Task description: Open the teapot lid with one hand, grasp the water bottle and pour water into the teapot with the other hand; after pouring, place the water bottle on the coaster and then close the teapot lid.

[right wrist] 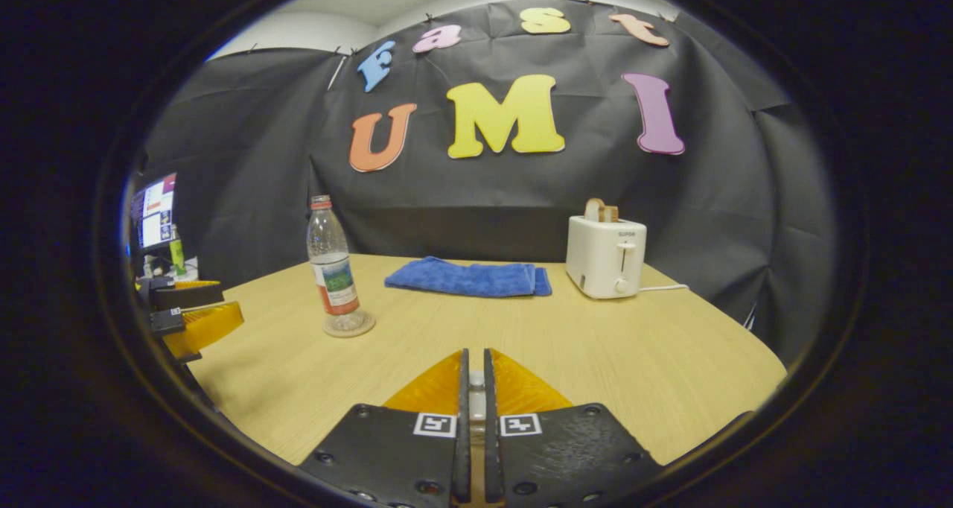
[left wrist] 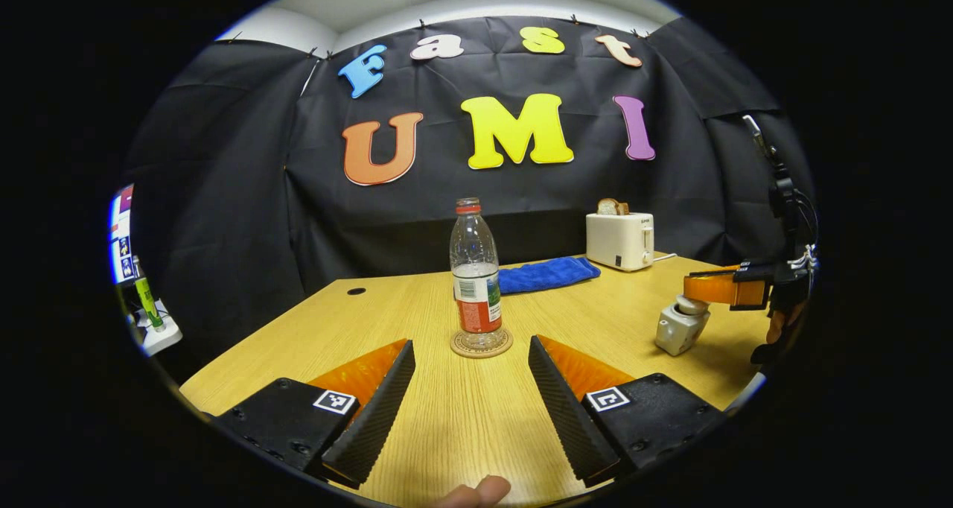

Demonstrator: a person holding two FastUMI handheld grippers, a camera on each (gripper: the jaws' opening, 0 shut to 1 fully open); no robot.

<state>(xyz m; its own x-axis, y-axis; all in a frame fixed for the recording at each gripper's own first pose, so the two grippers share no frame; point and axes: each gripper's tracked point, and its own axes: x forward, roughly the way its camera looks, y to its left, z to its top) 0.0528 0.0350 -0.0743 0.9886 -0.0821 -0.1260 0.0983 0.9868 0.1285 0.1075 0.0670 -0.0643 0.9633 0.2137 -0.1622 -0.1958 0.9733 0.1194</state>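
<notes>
Most steps appear done: water bottle [left wrist: 475,275] stands on coaster [left wrist: 481,343], mid tabletop [left wrist: 417,418]. Left tongs [left wrist: 470,389] are held wide, empty. Right tongs [right wrist: 473,418] are nearly closed on the lid [left wrist: 692,305] at the teapot [left wrist: 679,328], far right; release remains.

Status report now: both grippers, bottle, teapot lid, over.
Left gripper open, short of water bottle, which stands on coaster. Right gripper shut on teapot lid, over teapot. Nothing blocking.
</notes>
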